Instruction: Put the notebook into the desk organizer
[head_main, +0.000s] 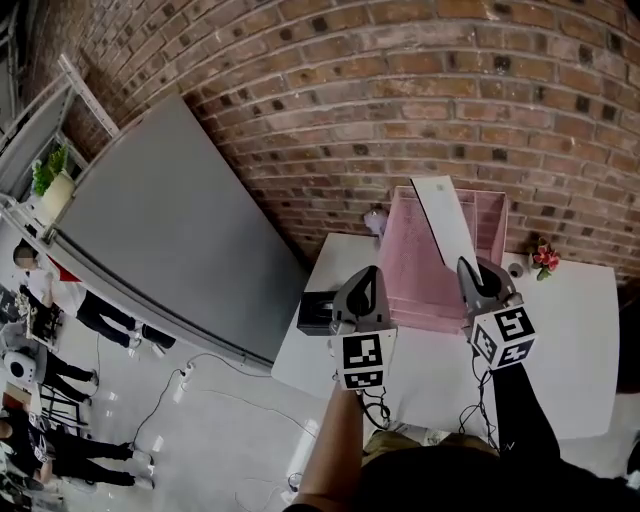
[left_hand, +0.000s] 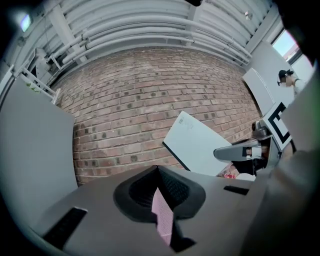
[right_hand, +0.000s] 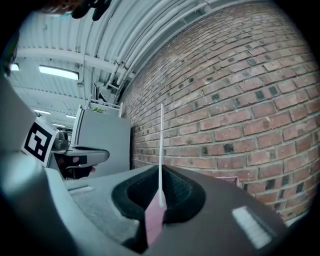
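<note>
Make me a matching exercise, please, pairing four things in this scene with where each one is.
Things:
1. notebook
2. desk organizer
3. black box
4. red flower

Places:
A. left edge of the table
B. clamped in the right gripper
C. just right of the organizer
D. back of the table, by the brick wall

Pairs: 1-B, 2-D, 3-A, 4-C

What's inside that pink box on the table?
The desk organizer looks empty wherever its inside shows. The white notebook, held by the right gripper, covers a strip of it, and the left gripper hides its front corner, so those parts cannot be checked.
</note>
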